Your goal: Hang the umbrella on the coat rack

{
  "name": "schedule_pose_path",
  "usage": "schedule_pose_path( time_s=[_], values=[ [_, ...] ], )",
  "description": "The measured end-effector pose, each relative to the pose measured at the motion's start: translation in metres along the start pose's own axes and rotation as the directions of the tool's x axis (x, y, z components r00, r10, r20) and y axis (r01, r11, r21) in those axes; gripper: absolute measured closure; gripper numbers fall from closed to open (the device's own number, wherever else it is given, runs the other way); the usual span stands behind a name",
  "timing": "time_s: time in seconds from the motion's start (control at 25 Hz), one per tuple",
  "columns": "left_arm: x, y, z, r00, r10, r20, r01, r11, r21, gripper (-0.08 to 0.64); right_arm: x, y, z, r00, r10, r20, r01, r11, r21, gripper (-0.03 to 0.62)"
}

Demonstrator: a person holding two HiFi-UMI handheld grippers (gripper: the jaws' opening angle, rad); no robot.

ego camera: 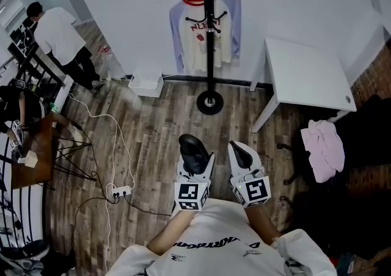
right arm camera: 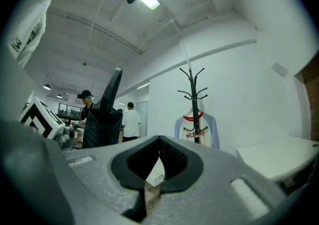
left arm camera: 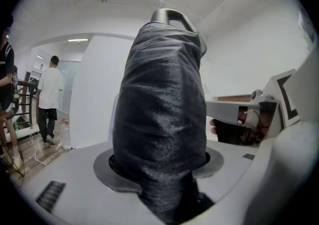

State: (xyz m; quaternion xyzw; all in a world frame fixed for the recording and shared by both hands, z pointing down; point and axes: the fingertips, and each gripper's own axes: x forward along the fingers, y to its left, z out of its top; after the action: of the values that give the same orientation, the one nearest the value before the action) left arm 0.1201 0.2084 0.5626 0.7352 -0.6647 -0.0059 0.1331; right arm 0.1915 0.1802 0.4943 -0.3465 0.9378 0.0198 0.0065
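Shirt on the coat rack, upper centre of your head view: red chest print beginning "NU"; the pole cuts across the remaining letters.
Same shirt, right of centre in your right gripper view: red letters, again "NU…", too small to finish.
Your own white shirt, bottom of the head view: dark lettering, upside down, not legible.

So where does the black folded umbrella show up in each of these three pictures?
Head view: the umbrella is just below centre, gripped by the left gripper.
Left gripper view: it fills the middle, standing up between the jaws.
Right gripper view: it stands at the left.
Shared landmark: the person in a white shirt, seen in all three.
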Motion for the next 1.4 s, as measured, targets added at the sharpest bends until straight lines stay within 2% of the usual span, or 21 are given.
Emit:
schedule_pose_path(
  time_s=[0.2, 0.4, 0.64, 0.92, 1.16, 1.4],
  values=[
    [0.059, 0.049, 0.017, 1.0, -0.024, 0.0, 0.024, 1.0, -0.002, 0.304, 0.074, -0.028, 0.012, 0.996, -0.065, 0.062, 0.067, 0.997, -0.03, 0.594],
    [0.127, 0.104, 0.046, 0.998, -0.06, -0.009, 0.06, 0.998, -0.007, 0.304, 0.159, -0.051, 0.002, 0.995, -0.098, 0.021, 0.099, 0.995, -0.015, 0.594],
    [0.205, 0.172, 0.101, 0.994, -0.109, -0.021, 0.109, 0.994, 0.004, 0.304, 0.26, -0.075, 0.022, 0.988, -0.156, 0.023, 0.156, 0.988, -0.013, 0.594],
    [0.277, 0.225, 0.149, 0.979, -0.202, -0.032, 0.203, 0.979, 0.031, 0.304, 0.358, -0.099, 0.035, 0.973, -0.228, 0.03, 0.229, 0.973, -0.012, 0.594],
    [0.318, 0.263, 0.168, 0.964, -0.258, -0.058, 0.261, 0.964, 0.044, 0.304, 0.414, -0.105, 0.037, 0.962, -0.271, 0.029, 0.272, 0.962, -0.01, 0.594],
    [0.34, 0.278, 0.167, 0.948, -0.301, -0.106, 0.307, 0.951, 0.044, 0.304, 0.437, -0.117, 0.03, 0.945, -0.327, 0.004, 0.327, 0.945, -0.009, 0.594]
  ],
)
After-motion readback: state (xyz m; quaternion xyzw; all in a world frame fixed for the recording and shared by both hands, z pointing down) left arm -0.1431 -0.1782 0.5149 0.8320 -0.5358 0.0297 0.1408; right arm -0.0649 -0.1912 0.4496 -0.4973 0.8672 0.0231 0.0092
